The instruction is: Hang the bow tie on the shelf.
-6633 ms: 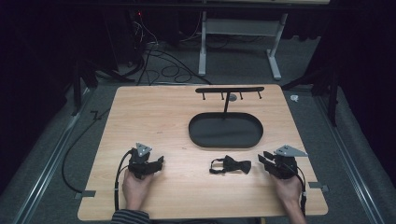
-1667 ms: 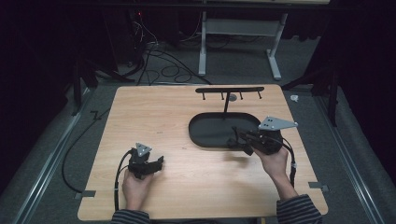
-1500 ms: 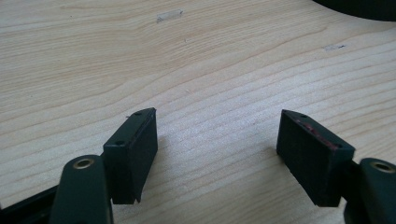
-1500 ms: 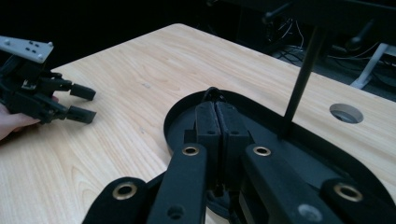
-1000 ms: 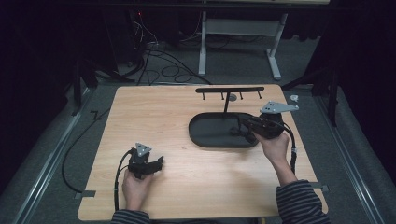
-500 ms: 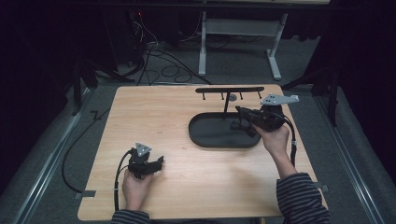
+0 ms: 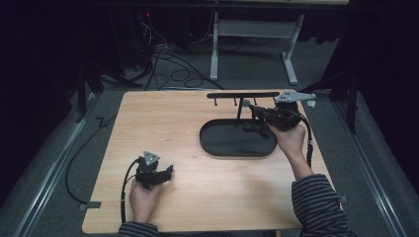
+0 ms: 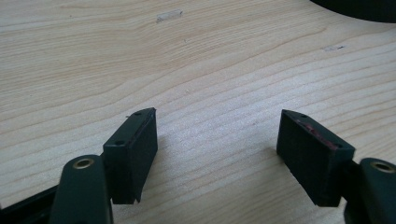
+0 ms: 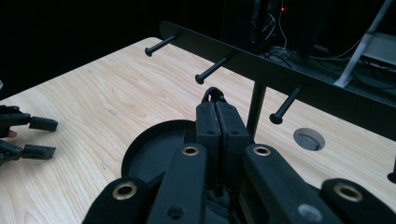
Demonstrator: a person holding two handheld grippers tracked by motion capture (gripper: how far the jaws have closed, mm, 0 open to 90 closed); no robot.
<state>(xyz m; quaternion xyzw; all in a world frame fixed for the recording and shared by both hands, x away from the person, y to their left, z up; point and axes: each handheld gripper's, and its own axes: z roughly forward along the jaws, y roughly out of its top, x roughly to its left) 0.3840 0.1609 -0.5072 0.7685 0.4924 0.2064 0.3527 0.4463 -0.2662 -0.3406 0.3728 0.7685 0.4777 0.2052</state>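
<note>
My right gripper [image 9: 217,109] has carried the black strap [image 9: 213,93] up from the table toward the rack [image 9: 280,74]. It hangs light and floppy, so I stay clamped on its loop.

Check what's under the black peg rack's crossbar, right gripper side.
Black oval tray and the rack's post. The right gripper is shut on a thin black loop just below the pegs; the rest of that item is covered.

high view overhead, facing forward-down; gripper views low, close; all share table [image 7: 168,128], tray [image 7: 217,145].
</note>
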